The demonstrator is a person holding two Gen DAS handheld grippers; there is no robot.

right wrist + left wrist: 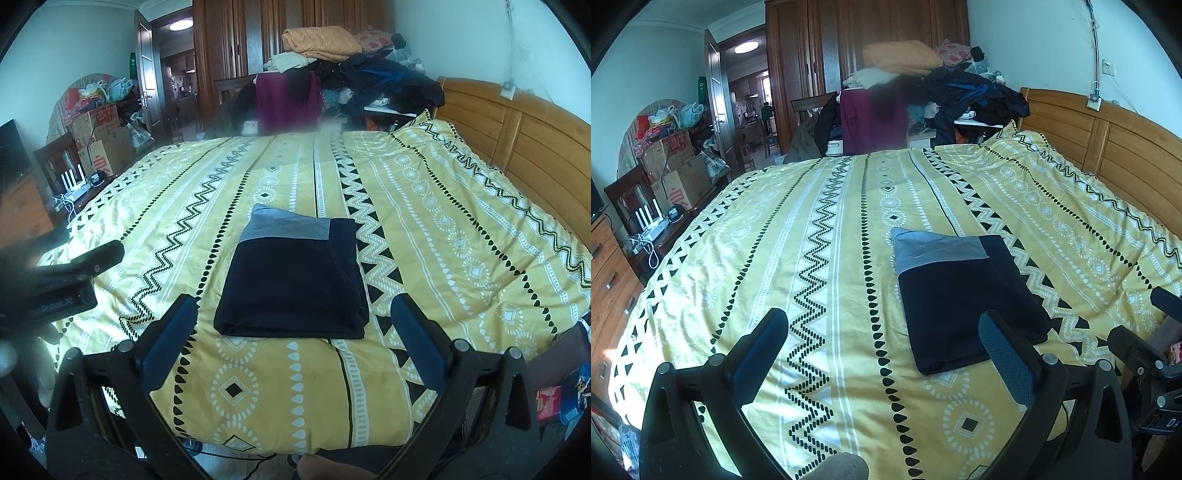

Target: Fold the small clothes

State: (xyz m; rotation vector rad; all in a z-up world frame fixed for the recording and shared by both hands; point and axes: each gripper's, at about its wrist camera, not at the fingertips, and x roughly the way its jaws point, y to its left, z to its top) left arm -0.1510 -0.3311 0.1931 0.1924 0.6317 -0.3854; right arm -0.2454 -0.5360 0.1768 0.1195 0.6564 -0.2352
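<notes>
Right wrist view: dark garment (291, 280) lies folded; right gripper (295, 332) and left gripper (882, 343) both spread, empty; likely next: fetch another item.

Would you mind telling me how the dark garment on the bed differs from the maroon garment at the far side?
The dark garment lies flat on the yellow bedspread, folded into a neat rectangle; the maroon garment hangs upright beyond the bed's far edge. The dark garment is navy with a grey band; the maroon garment is one colour. The dark one sits near both open grippers; the maroon one is far off. Neither is gripped.

"Robot.AI" on left hand-held gripper (110, 254)
</notes>
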